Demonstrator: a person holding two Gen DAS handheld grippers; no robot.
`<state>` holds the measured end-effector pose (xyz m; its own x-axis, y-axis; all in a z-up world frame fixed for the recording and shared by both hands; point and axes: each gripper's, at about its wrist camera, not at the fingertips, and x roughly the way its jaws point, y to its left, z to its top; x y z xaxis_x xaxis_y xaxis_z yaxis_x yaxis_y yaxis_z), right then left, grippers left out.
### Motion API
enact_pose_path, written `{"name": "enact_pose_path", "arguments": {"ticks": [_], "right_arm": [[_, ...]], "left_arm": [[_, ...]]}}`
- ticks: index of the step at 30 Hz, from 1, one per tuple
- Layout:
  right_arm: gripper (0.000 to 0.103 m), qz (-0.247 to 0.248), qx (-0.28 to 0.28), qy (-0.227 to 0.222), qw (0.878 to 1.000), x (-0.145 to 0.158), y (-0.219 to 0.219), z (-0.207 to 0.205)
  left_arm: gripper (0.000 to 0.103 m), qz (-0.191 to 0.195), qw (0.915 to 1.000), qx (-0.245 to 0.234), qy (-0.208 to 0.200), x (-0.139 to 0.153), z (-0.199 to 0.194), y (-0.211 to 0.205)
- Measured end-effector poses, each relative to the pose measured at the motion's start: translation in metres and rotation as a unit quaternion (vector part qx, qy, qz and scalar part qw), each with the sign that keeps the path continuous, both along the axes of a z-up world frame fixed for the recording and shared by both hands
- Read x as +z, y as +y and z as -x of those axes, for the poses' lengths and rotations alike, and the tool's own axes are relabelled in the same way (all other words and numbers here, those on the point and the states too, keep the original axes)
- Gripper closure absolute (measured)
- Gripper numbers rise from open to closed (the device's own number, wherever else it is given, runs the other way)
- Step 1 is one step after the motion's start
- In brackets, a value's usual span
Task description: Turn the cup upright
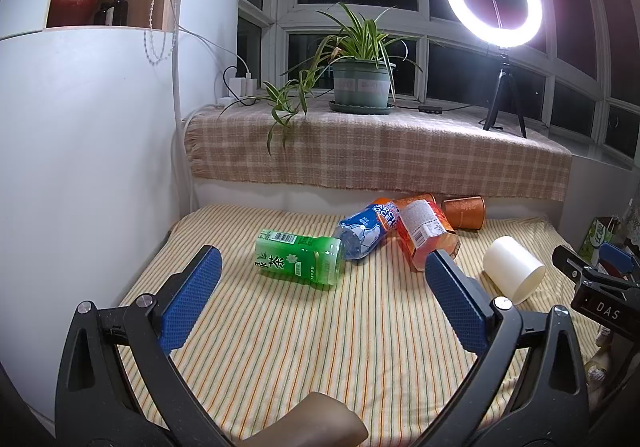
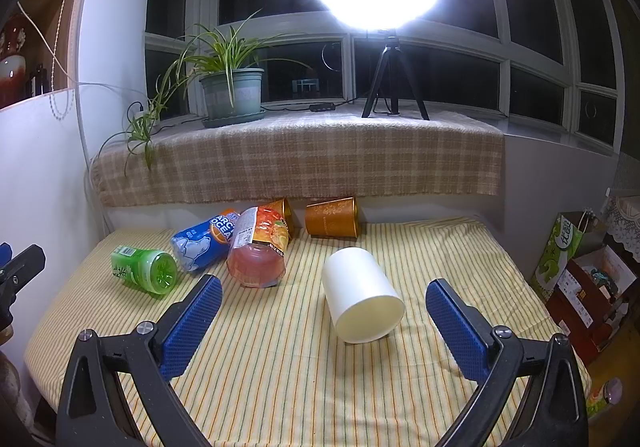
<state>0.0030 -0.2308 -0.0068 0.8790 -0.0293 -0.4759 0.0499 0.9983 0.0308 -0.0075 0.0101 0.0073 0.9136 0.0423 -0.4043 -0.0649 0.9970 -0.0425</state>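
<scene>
A white cup (image 2: 360, 295) lies on its side on the striped cloth, its open mouth toward the camera; it also shows in the left wrist view (image 1: 514, 274) at the right. My right gripper (image 2: 324, 297) is open and empty, its blue pads (image 2: 192, 327) either side of the cup and a little short of it. My left gripper (image 1: 324, 279) is open and empty above the cloth, nearer than a green bottle (image 1: 300, 261). A copper cup (image 2: 332, 223) lies on its side at the back.
Green (image 2: 144, 269), blue (image 2: 204, 243) and orange (image 2: 260, 251) bottles lie on the striped table (image 2: 280, 367) left of the white cup. A plaid-covered sill (image 2: 300, 163) behind holds a potted plant (image 2: 232, 95) and ring-light tripod (image 2: 394, 83). Boxes (image 2: 580, 287) stand at the right.
</scene>
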Motion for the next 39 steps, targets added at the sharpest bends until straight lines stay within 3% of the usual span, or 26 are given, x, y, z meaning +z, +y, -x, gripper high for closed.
{"name": "enact_pose_path", "arguments": {"ticks": [26,39], "right_arm": [[0.000,-0.013,0.004,0.013,1.000,-0.001,-0.001,-0.002],[0.000,-0.066,0.001,0.058,0.996,-0.007,-0.023,-0.059]], "left_arm": [[0.000,0.000,1.0000,0.001,0.002,-0.001,0.000,-0.001],[0.000,-0.008,0.9994,-0.014,0.030,-0.022,-0.011,-0.003]]}}
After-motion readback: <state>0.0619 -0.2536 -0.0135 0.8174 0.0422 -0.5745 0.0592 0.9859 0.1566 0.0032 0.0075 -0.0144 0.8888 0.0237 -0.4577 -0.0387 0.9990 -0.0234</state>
